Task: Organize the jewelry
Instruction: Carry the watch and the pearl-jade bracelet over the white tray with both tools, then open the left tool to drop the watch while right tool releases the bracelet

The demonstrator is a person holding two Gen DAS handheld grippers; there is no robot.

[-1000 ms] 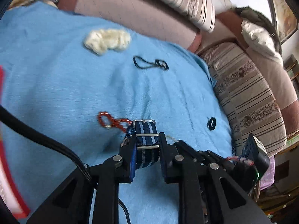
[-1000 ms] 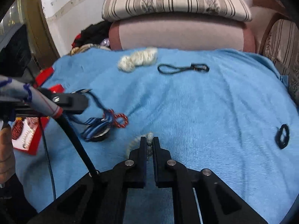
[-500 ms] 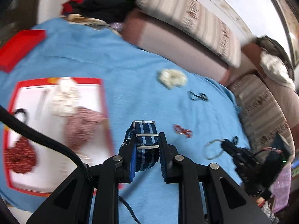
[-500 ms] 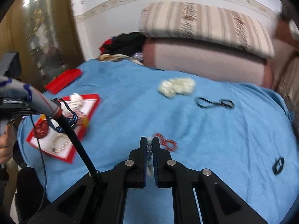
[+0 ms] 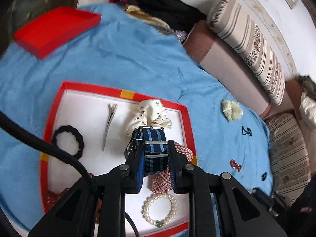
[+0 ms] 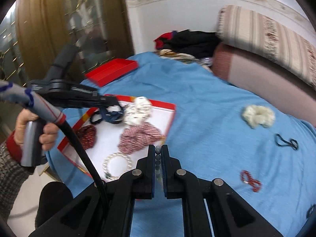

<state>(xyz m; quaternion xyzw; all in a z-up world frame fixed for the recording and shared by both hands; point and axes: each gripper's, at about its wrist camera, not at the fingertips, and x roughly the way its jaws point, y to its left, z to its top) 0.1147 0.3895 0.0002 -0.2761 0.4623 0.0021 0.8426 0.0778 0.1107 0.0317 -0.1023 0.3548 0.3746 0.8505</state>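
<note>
- The left tool is seen at lower centre of the left wrist view, pinching a navy watch strap with light-blue stripes and metal buckle, held above the red-rimmed white tray.
- The right tool is pressed together on a string of small grey beads at lower centre of the right wrist view.
- Inside the tray lie a black scrunchie, a silver hair clip, a white dotted scrunchie and a pearl bracelet.
- On the blue cloth, a cream scrunchie and a red bead bracelet are seen at right.
- A red box lid rests at upper left.
</note>
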